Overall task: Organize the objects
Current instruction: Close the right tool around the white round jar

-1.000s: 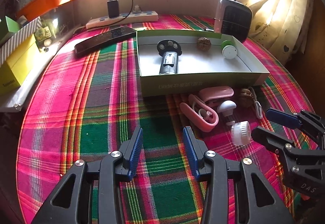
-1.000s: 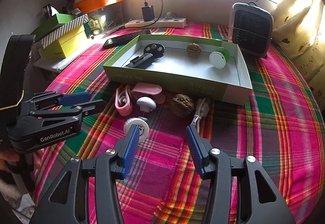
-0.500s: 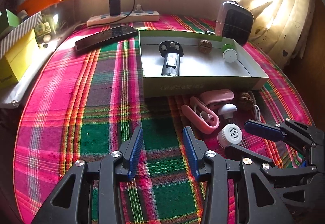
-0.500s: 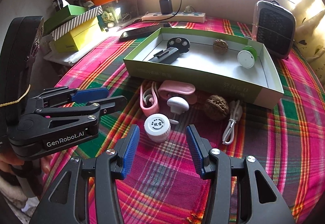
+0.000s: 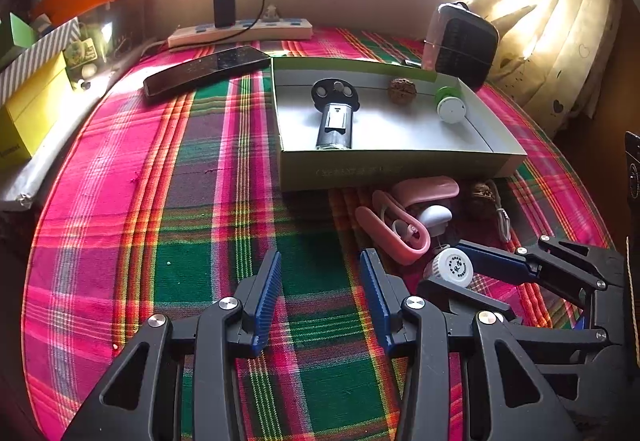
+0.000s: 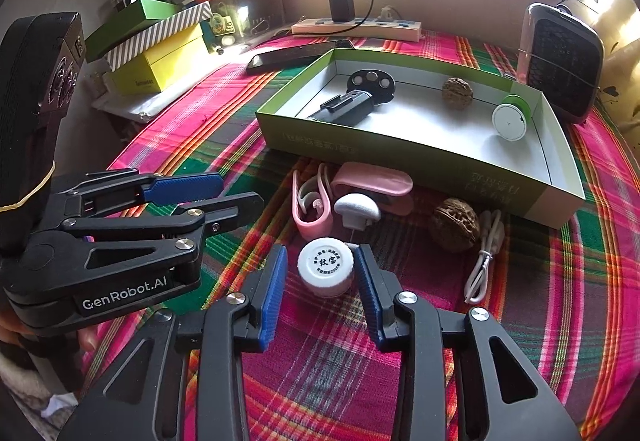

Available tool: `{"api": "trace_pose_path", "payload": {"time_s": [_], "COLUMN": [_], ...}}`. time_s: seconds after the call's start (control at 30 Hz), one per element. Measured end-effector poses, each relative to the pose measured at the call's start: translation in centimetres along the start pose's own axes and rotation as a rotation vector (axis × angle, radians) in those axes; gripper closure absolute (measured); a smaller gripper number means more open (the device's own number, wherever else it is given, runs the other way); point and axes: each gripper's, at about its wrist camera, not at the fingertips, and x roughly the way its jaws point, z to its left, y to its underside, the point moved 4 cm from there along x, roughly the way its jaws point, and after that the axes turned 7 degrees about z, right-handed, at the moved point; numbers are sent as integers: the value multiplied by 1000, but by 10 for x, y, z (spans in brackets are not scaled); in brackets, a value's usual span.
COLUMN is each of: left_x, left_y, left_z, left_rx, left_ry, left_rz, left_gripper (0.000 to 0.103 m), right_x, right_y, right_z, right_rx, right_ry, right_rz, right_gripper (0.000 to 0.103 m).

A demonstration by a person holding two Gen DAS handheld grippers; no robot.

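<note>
Roughly a third done, I'd judge: the green box (image 6: 420, 161) is holding a black tool (image 6: 352, 101), a walnut (image 6: 457, 90) & a green spool (image 6: 512, 119). Still lying just in front of the box: pink clips (image 6: 312, 201), a 2nd walnut (image 6: 455, 229), a white cable (image 6: 486, 257) & a white-capped jar (image 6: 326, 267). Right gripper (image 6: 320, 273) is spread open, straddling the jar w/o squeezing; left gripper (image 5: 320, 281) is gaping over bare cloth. Cap print is Chinese, too small to read; "GenRobot.AI" is showing on the left gripper.

Both wrist views low, facing the window, sharing the green box (image 5: 400, 165) (image 6: 420, 161)
</note>
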Motion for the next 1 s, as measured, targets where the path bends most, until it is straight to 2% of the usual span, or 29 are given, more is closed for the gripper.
{"api": "trace_pose_path", "payload": {"time_s": [0.43,0.63,0.8,1.0], "left_x": [-1,0,2,11], "left_y": [-7,-10,-13,-14], "left_z": [-15,-24,-36,-42], "left_rx": [14,22,45,59], "left_ry": [68,90,99,70], "left_rz": [14,20,22,34], "left_gripper": [61,60,57,56], "right_x": [-7,-13,-17,-16], "right_y": [8,14,15,16], "right_z": [-7,-18,-25,-27], "right_rx": [10,35,47,50], "right_ry": [7,40,57,50], "right_rz": [-3,-12,-21,-16], "right_gripper": [73,73,73,73]}}
